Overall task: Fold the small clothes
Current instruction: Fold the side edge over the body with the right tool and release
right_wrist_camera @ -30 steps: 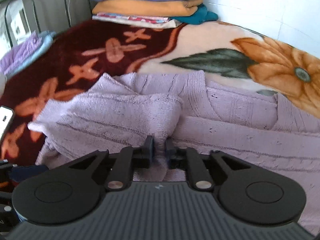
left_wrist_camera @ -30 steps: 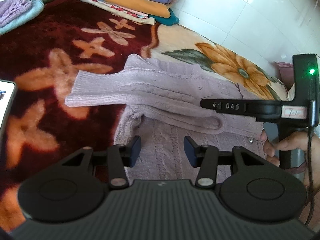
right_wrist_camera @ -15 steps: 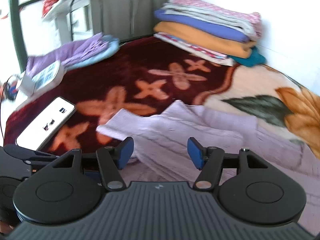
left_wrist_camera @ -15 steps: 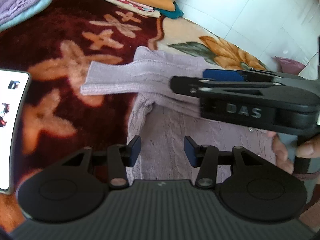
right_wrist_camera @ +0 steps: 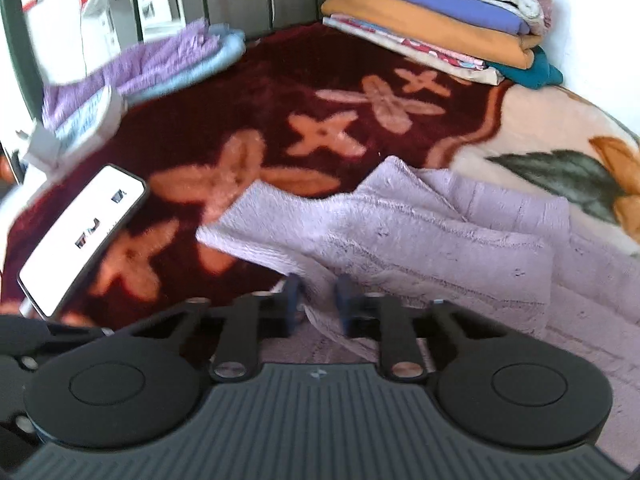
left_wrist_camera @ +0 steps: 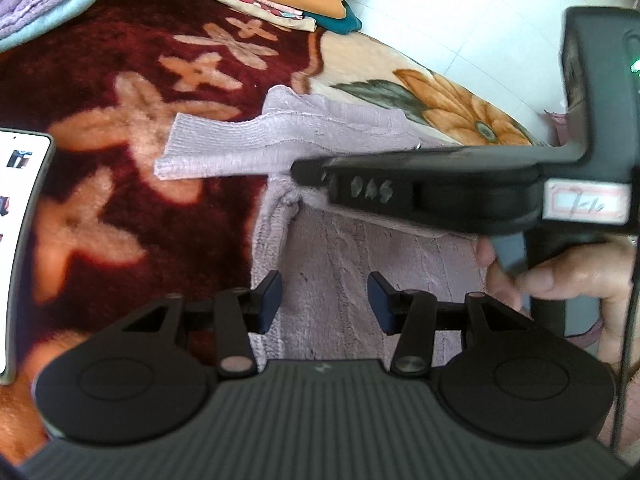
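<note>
One lilac sweater (right_wrist_camera: 460, 240) lies on the flowered blanket (right_wrist_camera: 280, 92), its sleeve (left_wrist_camera: 224, 148) stretched sideways toward one phone (right_wrist_camera: 80, 236). The right gripper (right_wrist_camera: 318, 296) has its jaws clamped on a fold of the sweater's edge. The left gripper (left_wrist_camera: 324, 300) hovers over the sweater body, jaws apart. One stack of folded linens (right_wrist_camera: 436, 16) sits at the blanket's far edge.
</note>
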`<action>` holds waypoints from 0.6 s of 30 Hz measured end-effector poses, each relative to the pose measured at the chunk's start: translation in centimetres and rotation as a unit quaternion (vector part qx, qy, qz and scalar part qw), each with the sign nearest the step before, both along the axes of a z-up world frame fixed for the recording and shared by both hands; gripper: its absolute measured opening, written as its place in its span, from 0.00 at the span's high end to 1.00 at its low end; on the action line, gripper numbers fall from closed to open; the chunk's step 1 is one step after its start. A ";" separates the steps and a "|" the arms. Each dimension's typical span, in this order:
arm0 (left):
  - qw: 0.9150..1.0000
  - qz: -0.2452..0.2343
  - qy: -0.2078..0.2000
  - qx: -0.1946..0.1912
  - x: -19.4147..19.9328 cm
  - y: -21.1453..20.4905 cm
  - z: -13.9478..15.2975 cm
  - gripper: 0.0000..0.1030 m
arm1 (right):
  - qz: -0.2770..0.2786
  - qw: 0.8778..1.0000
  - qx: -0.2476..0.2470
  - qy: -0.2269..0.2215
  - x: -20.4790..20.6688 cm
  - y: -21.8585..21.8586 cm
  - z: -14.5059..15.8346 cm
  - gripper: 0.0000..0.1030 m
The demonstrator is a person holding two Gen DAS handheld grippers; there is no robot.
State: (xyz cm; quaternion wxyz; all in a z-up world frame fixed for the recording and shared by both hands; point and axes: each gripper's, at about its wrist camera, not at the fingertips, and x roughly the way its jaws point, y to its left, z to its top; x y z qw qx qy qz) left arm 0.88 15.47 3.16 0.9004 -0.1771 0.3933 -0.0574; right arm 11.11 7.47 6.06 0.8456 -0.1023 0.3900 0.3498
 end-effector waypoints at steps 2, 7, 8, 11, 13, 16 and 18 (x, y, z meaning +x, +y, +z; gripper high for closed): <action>1.000 0.001 0.001 -0.001 0.0 0.0 0.0 0.52 | -0.010 1.000 0.018 -0.010 -0.1 -0.5 0.6 0.92; 1.000 0.003 0.001 -0.001 0.1 -0.1 -0.1 0.52 | -0.034 0.998 0.040 -0.035 -0.1 -2.0 2.3 0.95; 1.000 0.004 0.001 -0.002 0.1 -0.1 0.0 0.52 | -0.041 0.997 0.046 -0.040 -0.2 -2.5 2.7 0.95; 1.000 0.007 0.003 -0.003 0.3 -0.1 0.1 0.52 | -0.057 0.995 0.061 -0.062 -0.5 -4.1 4.3 0.95; 1.000 0.006 0.002 -0.001 0.5 -0.1 0.3 0.52 | -0.069 0.992 0.066 -0.077 -0.8 -5.2 5.3 0.95; 1.000 0.006 -0.001 0.000 0.7 -0.4 0.5 0.52 | -0.088 0.989 0.069 -0.101 -1.3 -7.4 6.5 0.95; 1.000 0.005 -0.002 -0.001 0.8 -0.6 0.6 0.52 | -0.104 0.985 0.072 -0.114 -1.6 -9.1 7.2 0.95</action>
